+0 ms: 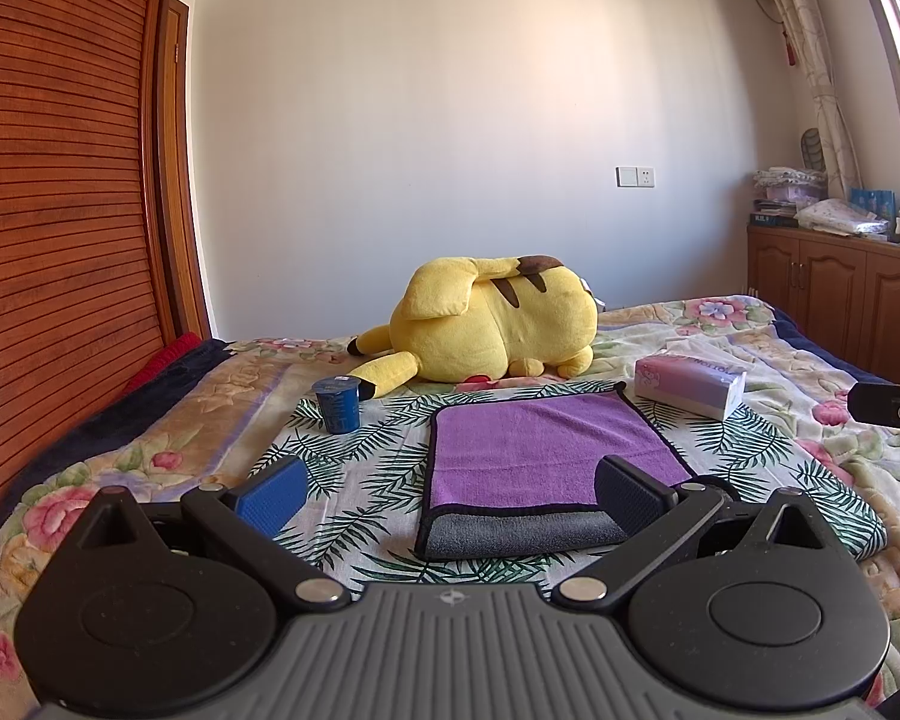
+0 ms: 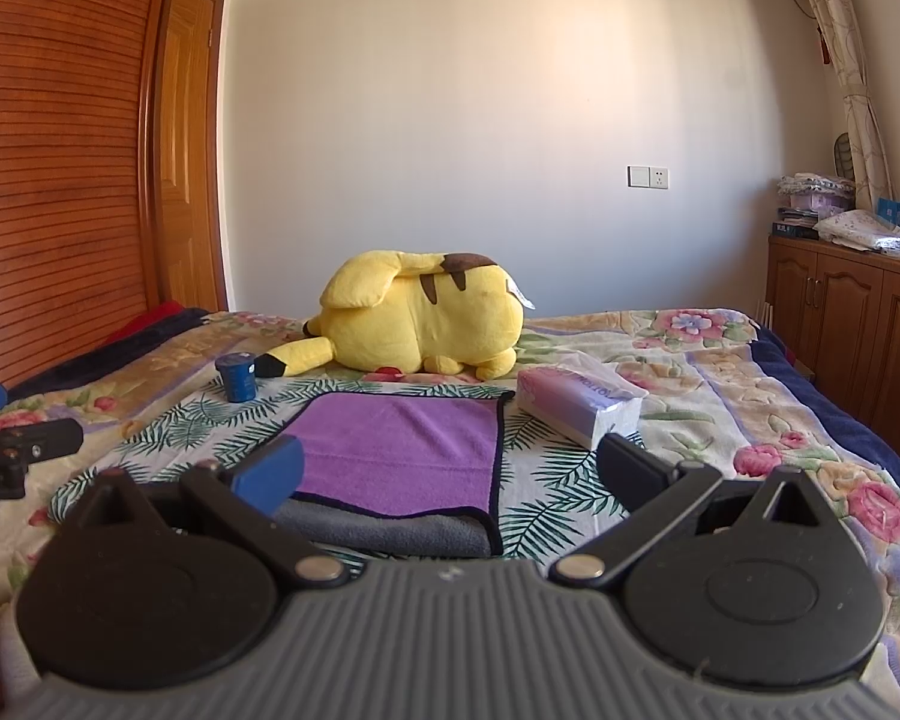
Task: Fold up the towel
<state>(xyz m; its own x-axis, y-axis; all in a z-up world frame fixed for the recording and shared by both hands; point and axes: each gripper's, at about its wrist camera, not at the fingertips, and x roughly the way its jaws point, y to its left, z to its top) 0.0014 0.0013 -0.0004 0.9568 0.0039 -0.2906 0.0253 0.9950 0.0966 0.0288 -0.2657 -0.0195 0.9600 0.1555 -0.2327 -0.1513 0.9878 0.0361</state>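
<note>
A purple towel (image 1: 540, 450) with a grey underside and black trim lies folded on a palm-leaf cloth (image 1: 360, 462) on the bed. Its grey folded layer faces me at the near edge. It also shows in the right wrist view (image 2: 402, 456). My left gripper (image 1: 450, 489) is open and empty, just in front of the towel's near edge. My right gripper (image 2: 450, 474) is open and empty, near the towel's near right corner. The right gripper shows at the right edge of the left wrist view (image 1: 894, 408), and the left gripper at the left edge of the right wrist view (image 2: 18, 456).
A yellow plush toy (image 1: 486, 324) lies behind the towel. A blue cup (image 1: 337, 404) stands to its left and a tissue pack (image 1: 690, 384) to its right. A wooden wardrobe (image 1: 60, 210) stands at the left, a cabinet (image 1: 840, 294) at the right.
</note>
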